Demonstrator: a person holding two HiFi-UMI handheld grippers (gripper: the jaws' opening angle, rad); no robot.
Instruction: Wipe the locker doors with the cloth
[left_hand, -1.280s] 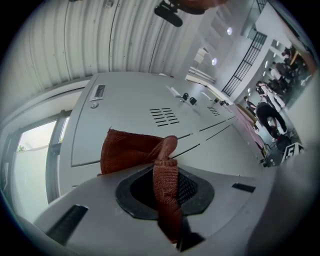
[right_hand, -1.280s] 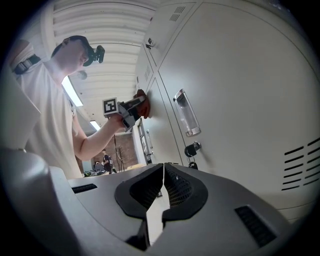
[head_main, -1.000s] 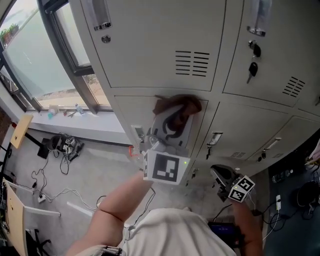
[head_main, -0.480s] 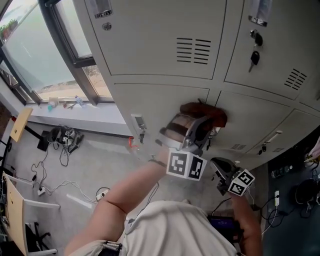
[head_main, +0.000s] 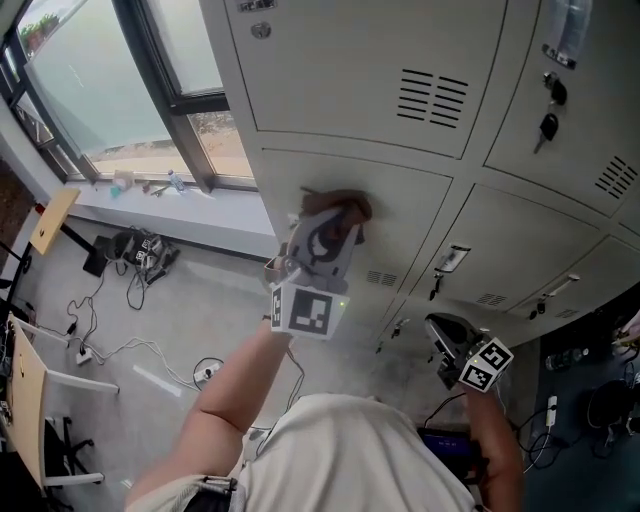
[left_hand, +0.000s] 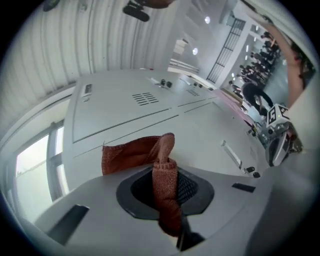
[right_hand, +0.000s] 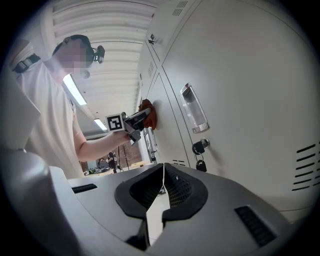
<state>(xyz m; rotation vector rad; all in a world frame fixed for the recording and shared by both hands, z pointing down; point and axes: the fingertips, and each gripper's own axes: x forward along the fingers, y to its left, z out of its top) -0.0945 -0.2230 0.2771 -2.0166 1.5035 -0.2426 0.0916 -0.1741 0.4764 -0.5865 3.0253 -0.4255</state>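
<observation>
Two keys (head_main: 548, 126) hang right of cloth (head_main: 345, 207) (left claw (head_main: 324, 236) clamps it).

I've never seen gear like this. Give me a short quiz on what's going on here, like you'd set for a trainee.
1. True or false: the left gripper is shut on the cloth.
2. Pick one: the cloth is pressed against A) the window, B) a locker door, C) the floor.
3. Fill in: the right gripper hangs low, away from the cloth, with its jaws ___ and nothing between them.

Key: 1 true; 2 B; 3 together.
</observation>
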